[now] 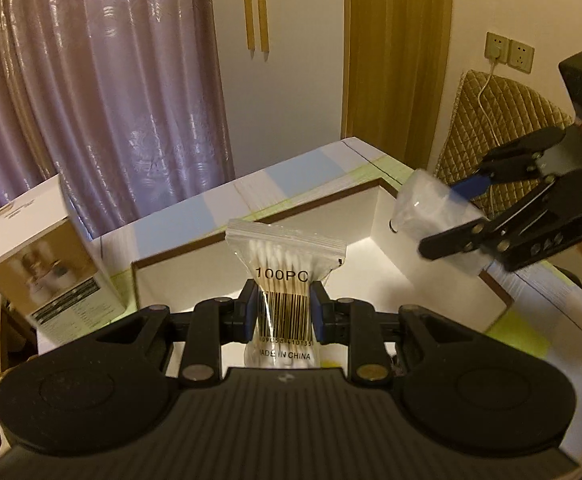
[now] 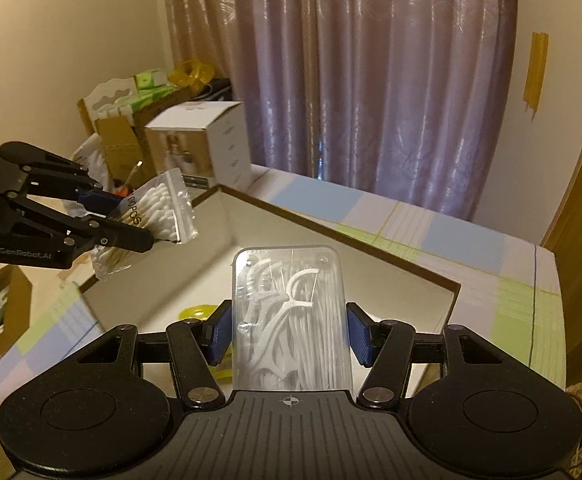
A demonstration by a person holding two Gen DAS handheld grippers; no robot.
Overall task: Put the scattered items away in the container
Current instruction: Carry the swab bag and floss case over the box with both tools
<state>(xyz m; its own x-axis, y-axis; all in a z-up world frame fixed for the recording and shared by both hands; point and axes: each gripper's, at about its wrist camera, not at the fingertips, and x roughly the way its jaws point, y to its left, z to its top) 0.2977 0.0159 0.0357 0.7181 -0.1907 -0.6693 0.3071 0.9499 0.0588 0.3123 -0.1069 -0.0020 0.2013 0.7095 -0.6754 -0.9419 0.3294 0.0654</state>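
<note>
Left wrist — swab bag [image 1: 284, 280] base hidden | floss case [image 2: 290, 320] bottom cut off

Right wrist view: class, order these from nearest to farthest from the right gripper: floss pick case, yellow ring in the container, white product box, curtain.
1. floss pick case, held in the right gripper
2. yellow ring, just below left, inside the container
3. white product box, beyond the container, left
4. curtain, behind

Dim, warm yellowish indoor light, glare sheening the curtain [image 1: 91, 92], fisheye bending at edges, slight motion blur.
</note>
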